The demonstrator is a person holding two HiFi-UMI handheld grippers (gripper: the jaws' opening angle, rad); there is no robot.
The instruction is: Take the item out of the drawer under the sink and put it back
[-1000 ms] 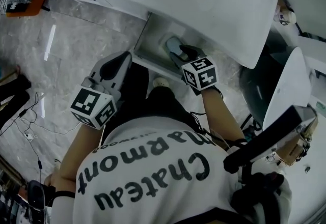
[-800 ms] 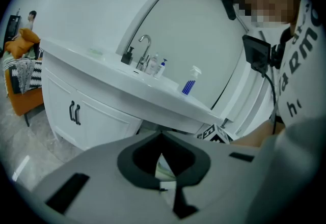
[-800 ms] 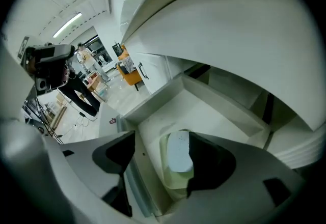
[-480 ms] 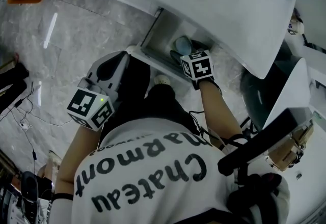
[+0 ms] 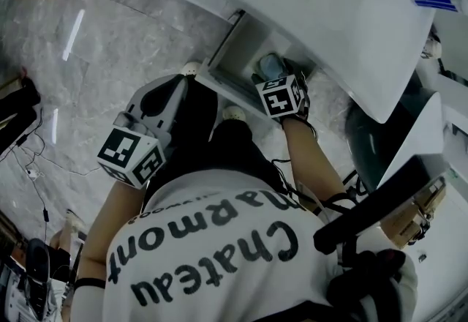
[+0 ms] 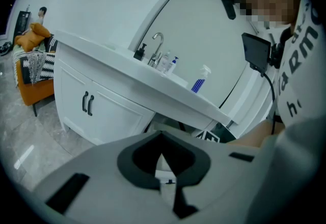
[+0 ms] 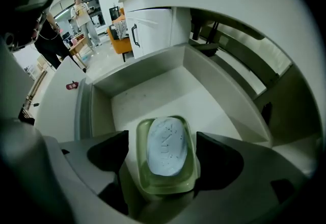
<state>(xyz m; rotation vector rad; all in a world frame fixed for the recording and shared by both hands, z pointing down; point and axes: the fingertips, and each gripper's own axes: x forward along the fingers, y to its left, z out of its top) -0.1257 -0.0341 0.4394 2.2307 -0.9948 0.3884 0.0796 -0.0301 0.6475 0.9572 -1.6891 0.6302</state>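
With the soap dish (image 7: 165, 187) resting inside the drawer (image 7: 153, 93) between the spread jaws of the right gripper (image 7: 162, 152), and the left gripper (image 6: 163, 161) pressed together empty outside the drawer, the dish could be tipped if snagged during withdrawal.

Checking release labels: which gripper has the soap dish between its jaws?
The right gripper: the green soap dish sits between its spread jaws, in the drawer. The left gripper is shut, empty.

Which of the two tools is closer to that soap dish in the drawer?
Right. The right tool reaches into the drawer, its open jaws either side of the soap dish. The left tool is outside the drawer, well away from the dish.
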